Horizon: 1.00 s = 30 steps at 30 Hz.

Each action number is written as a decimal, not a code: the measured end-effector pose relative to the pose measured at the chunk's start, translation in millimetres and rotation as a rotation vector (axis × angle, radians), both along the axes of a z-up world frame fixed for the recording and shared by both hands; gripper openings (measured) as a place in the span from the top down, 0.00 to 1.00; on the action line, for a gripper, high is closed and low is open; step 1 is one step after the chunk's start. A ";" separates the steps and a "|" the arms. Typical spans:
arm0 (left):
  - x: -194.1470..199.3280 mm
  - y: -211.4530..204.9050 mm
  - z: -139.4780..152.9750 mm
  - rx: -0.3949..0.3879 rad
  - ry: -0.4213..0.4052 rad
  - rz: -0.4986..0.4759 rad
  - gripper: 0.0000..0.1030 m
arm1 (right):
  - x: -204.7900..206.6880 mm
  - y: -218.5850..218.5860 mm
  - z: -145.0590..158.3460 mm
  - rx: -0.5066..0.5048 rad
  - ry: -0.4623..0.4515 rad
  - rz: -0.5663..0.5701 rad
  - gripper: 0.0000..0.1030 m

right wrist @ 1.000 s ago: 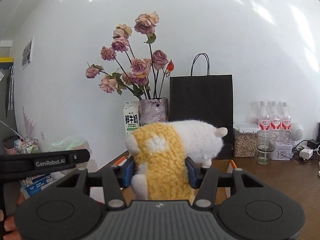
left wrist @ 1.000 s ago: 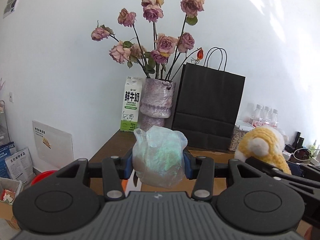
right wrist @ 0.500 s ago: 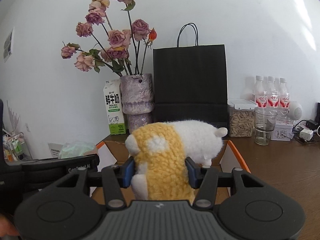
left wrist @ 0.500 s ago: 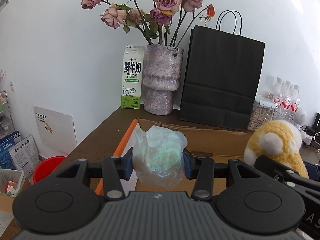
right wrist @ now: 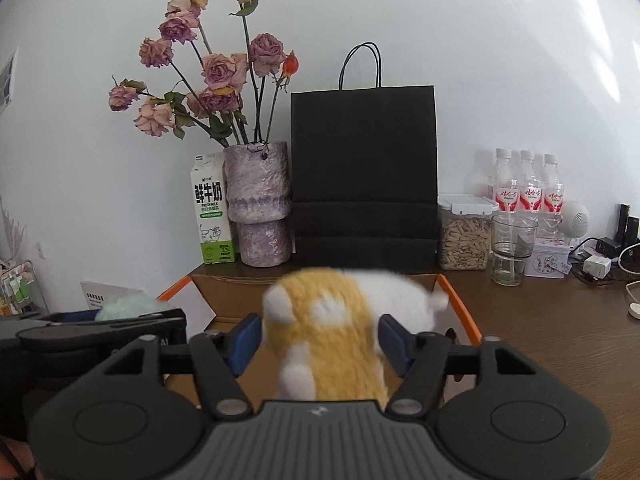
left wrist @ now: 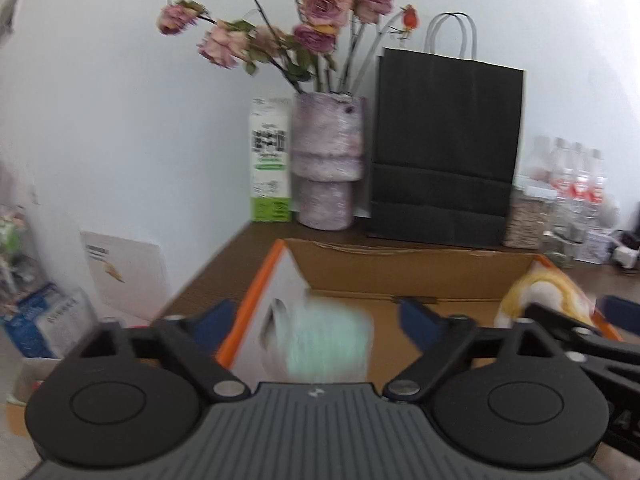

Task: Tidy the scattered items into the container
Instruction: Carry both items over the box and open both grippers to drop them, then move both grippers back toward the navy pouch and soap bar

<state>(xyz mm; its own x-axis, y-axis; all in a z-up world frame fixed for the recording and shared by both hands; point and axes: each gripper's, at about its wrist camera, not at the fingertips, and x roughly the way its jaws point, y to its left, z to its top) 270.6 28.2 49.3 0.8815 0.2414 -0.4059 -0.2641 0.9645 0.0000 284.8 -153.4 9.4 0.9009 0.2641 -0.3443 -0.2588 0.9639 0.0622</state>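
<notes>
The left gripper (left wrist: 316, 316) is seen with its jaws spread wide, having just been opening; the blurred pale green plastic-wrapped bundle (left wrist: 328, 340) lies between them with clear gaps on both sides, gripped by neither blue pad. It hangs over the left end of the open brown cardboard box with orange-edged flaps (left wrist: 400, 276), whose white inner flap stands at about nine o'clock of the bundle.

The right gripper (right wrist: 318, 338) also stands parted, its jaws having just been opening. The yellow-and-white plush toy (right wrist: 336, 332) sits between the pads; whether they still touch its fur cannot be told, as the toy is blurred. It is placed over the box interior, near the right flap.

In the right wrist view, the left gripper appears at nine o'clock. Behind the box, at twelve o'clock, a black paper bag (right wrist: 362, 168) stands; a mottled purple vase of dried roses (right wrist: 258, 208) and a white-and-green milk carton (right wrist: 210, 220) stand at eleven o'clock.
</notes>
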 end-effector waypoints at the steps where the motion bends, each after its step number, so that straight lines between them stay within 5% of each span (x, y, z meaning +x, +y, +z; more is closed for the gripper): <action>1: -1.1 0.8 0.2 0.005 -0.009 0.014 0.00 | -1.0 -1.1 0.4 -0.009 -0.009 -0.027 0.14; 2: -0.8 2.8 0.8 -0.006 -0.003 0.010 0.00 | -1.8 -2.5 0.4 -0.008 -0.015 -0.037 0.00; 30: -13.7 7.4 9.9 -0.043 -0.043 0.015 0.00 | -19.5 -3.0 9.0 0.012 -0.042 0.014 0.00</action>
